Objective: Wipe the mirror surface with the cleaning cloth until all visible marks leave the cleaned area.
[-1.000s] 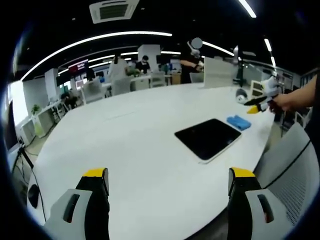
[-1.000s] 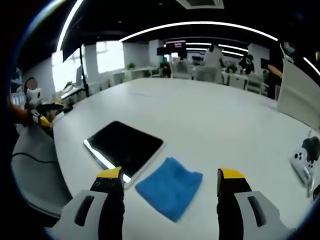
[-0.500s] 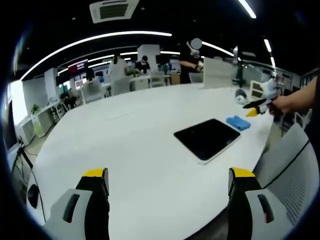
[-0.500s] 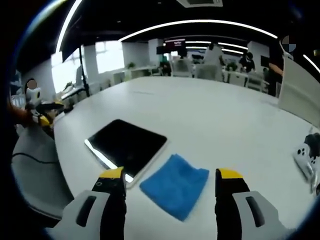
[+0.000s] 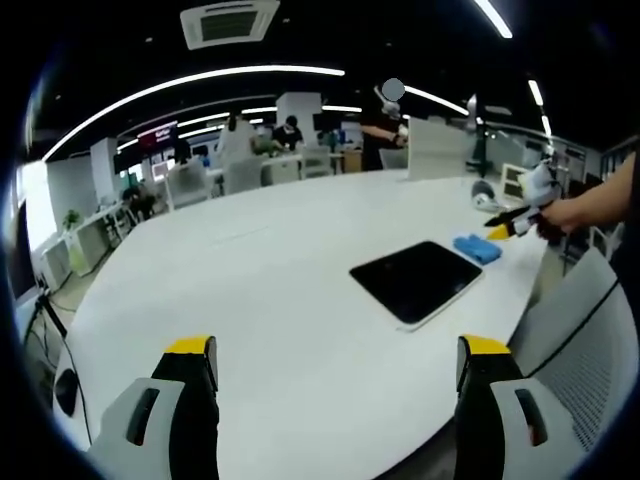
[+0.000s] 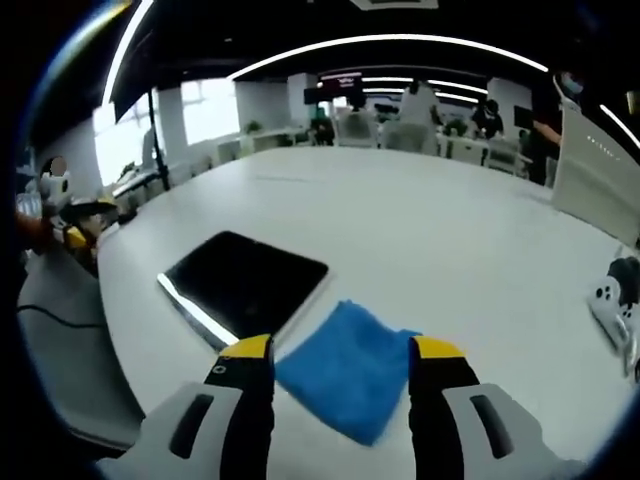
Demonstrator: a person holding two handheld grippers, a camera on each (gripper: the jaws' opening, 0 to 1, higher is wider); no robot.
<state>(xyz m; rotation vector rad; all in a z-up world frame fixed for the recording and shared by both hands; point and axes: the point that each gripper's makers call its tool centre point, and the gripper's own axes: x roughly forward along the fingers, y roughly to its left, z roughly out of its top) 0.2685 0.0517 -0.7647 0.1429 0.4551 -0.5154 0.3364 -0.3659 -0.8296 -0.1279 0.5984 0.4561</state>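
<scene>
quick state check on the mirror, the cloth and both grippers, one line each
mirror: lying flat on the white table, dark face up, uncovered
cleaning cloth: lying on the table beside the mirror, not gripped
right gripper: open, jaws on either side of the cloth
left gripper: open, holding nothing, over the table short of the mirror

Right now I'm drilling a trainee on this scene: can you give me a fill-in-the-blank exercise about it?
1. The cloth beside the mirror is ____ in colour.
2. The cloth lies on the ____ table, between the right gripper's open jaws.
3. The tips of the left gripper's jaws are ____.

Missing words: blue; white; yellow
</scene>
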